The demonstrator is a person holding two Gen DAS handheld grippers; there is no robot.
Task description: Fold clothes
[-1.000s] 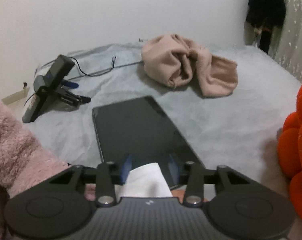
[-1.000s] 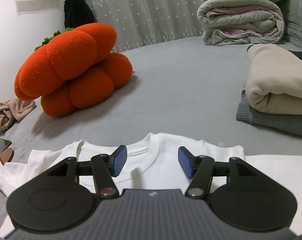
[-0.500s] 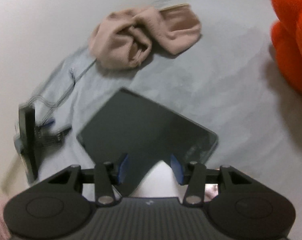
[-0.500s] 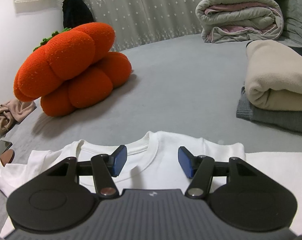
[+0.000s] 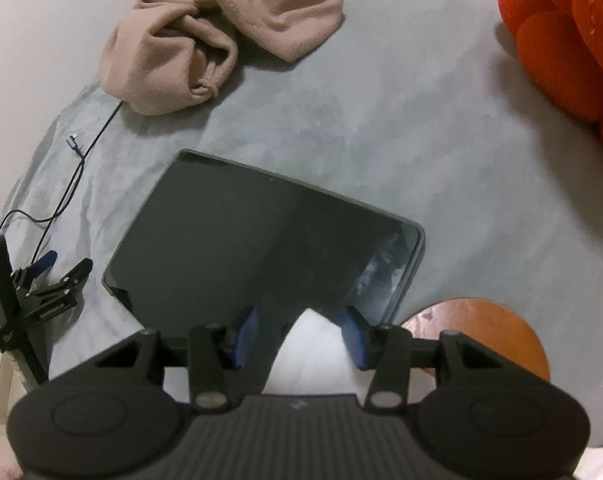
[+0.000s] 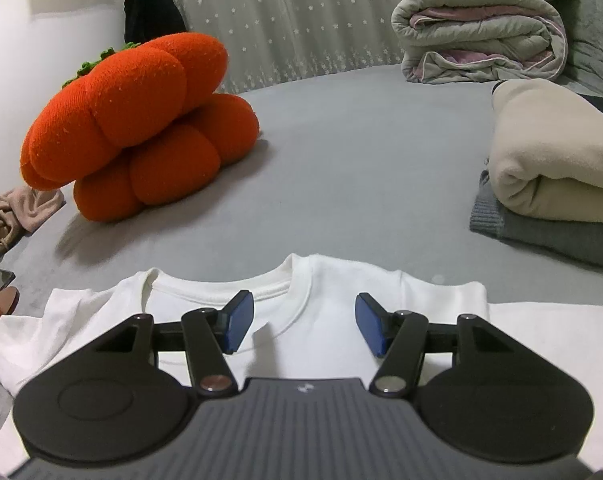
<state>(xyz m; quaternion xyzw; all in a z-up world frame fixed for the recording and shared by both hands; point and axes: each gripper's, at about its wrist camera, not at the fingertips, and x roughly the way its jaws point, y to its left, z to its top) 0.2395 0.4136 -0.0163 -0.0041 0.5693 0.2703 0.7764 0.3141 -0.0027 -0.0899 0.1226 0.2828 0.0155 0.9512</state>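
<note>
White T-shirt [image 6: 333,320] lies spread flat on grey bed [image 6: 361,184], collar up. Left view: left gripper [image 5: 299,336] jaws apart around a white sleeve tip [image 5: 313,356] over tablet [image 5: 261,236]; pinch looks next. Right view: right gripper [image 6: 304,322] open, empty, above collar.

Each hand-held gripper, the left [image 5: 299,340] and the right [image 6: 304,326], has a black ribbed body flanked by two round discs, black linkage arms with silver pivot screws, blue finger pads [image 6: 239,322], and a small white mark on the ribbed body.
</note>
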